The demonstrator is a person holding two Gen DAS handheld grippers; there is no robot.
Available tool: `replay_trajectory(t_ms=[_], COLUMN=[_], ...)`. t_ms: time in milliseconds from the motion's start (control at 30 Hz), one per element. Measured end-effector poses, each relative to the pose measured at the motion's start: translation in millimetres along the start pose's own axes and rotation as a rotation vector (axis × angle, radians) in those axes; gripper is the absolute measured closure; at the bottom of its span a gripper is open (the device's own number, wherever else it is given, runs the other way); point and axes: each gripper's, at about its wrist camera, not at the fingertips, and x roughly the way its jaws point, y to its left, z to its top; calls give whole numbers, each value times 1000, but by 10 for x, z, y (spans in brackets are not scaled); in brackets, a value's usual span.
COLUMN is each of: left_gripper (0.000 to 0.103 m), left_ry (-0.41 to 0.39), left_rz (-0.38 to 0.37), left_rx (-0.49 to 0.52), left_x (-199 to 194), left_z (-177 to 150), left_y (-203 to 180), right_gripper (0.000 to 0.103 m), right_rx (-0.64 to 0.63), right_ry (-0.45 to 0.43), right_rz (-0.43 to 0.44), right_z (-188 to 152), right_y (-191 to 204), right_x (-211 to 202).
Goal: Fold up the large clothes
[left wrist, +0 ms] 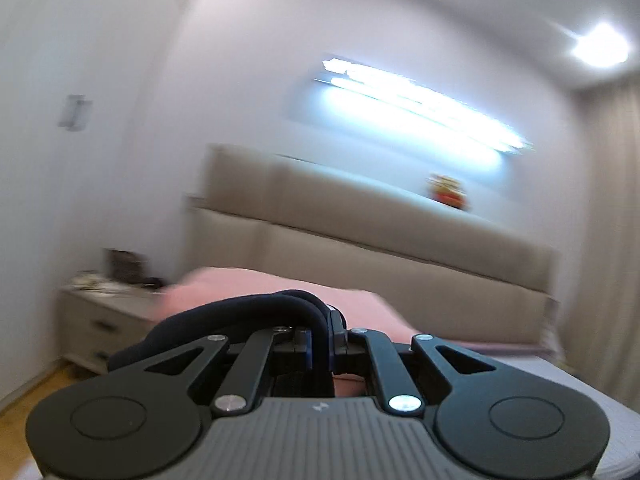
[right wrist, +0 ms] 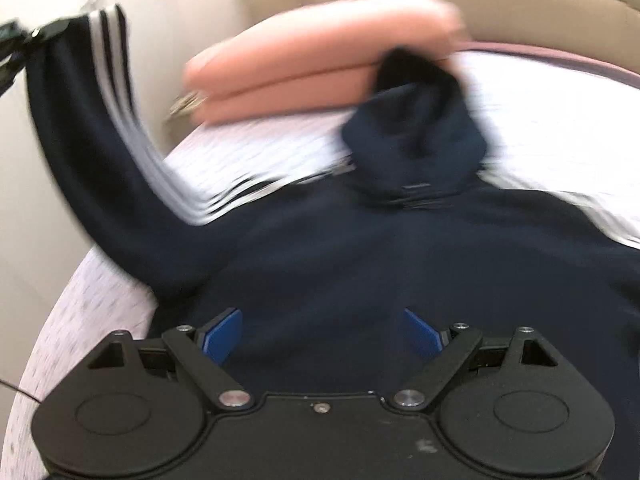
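Note:
A navy hoodie [right wrist: 360,248] with white sleeve stripes lies on the bed, its hood [right wrist: 416,136] pointing toward the pillows. My left gripper [left wrist: 320,340] is shut on the cuff of the sleeve [left wrist: 240,312] and holds it up in the air. In the right wrist view that gripper shows at the upper left [right wrist: 24,40] with the striped sleeve [right wrist: 100,120] hanging from it. My right gripper [right wrist: 320,336] is open and empty, its blue pads [right wrist: 222,338] just over the hoodie's body.
Pink pillows [right wrist: 320,60] lie at the head of the bed, against a beige padded headboard [left wrist: 380,248]. The sheet [right wrist: 260,156] is white with fine stripes. A nightstand [left wrist: 100,320] with clutter stands left of the bed.

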Motion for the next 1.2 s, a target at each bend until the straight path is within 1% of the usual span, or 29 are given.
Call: replay_trajectory(t_ms=[67,133,200,267,300,400,433,467,500,533,567,633,667,700,733,767,833,900,933,967,1033,1067,1133,1167,1200], left_gripper=[95,95,95,95,95,94,91,88,83,75,71,49,44,35,26,24,23,23,20,18,14,14,14,14,15], left_ry=[49,104,151,222,249,344,380,437,497,577,655,792,842,864,867,855,823,786,762,734,713,728,765,785,810], left_rz=[-68,-123,-155,-203,-218,-261,-273,-293,-318,-360,-416,-542,-605,-653,-684,-692,-661,-599,-554,-488,-347,-282,-219,-189,-151], left_rx=[1,-6,10,35,51,122,129,130,131,132,129,106,85,64,48,35,13,-21,-35,-45,-48,-42,-21,-21,-31], left_x=[187,332,468,611,666,808,852,923,962,993,1049,884,775,745,671,592,546,584,658,720,921,1104,1441,1631,1816], left_z=[-152,-388,-636,-920,-1086,-1499,-1618,-1764,-1886,-2000,-2052,-2225,-2256,-2257,-2210,-2152,-1949,-1725,-1575,-1480,-1370,-1365,-1469,-1537,-1614], left_y=[-316,-558,-786,-967,-976,-1208,-1244,-1284,-1285,-1285,-1291,-1263,-1174,-1094,-1027,-899,-660,-367,-205,12,318,486,677,764,852], right_gripper=[0,0,1,1,1,1,1,1,1,1,1,1,1,1,1,0,0,0,0,0,0,0,1,1,1], right_rx=[65,125,173,210,228,293,315,332,341,343,335,303,274,243,208,174,86,-12,-67,-131,-258,-336,-440,-474,-490], right_ry=[-11,-11,-22,-36,-40,-44,-45,-43,-39,-38,-39,-48,-50,-51,-54,-56,-46,-27,-13,9,57,88,177,224,251], right_rz=[-37,-64,-98,-136,-145,-146,-143,-137,-130,-124,-116,-91,-68,-51,-36,-17,42,75,91,103,118,111,46,15,-21], right_z=[-46,-80,-141,-194,-219,-249,-254,-239,-213,-174,-133,-16,55,127,199,263,373,442,462,474,463,428,334,296,253], right_y=[-299,-552,-760,-922,-986,-1167,-1224,-1257,-1298,-1304,-1286,-1200,-1147,-1078,-998,-914,-694,-412,-254,-72,281,469,745,842,879], right_x=[-158,-238,-300,-330,-331,-291,-293,-278,-268,-251,-232,-178,-153,-118,-78,-35,71,208,276,369,563,689,968,1133,1241])
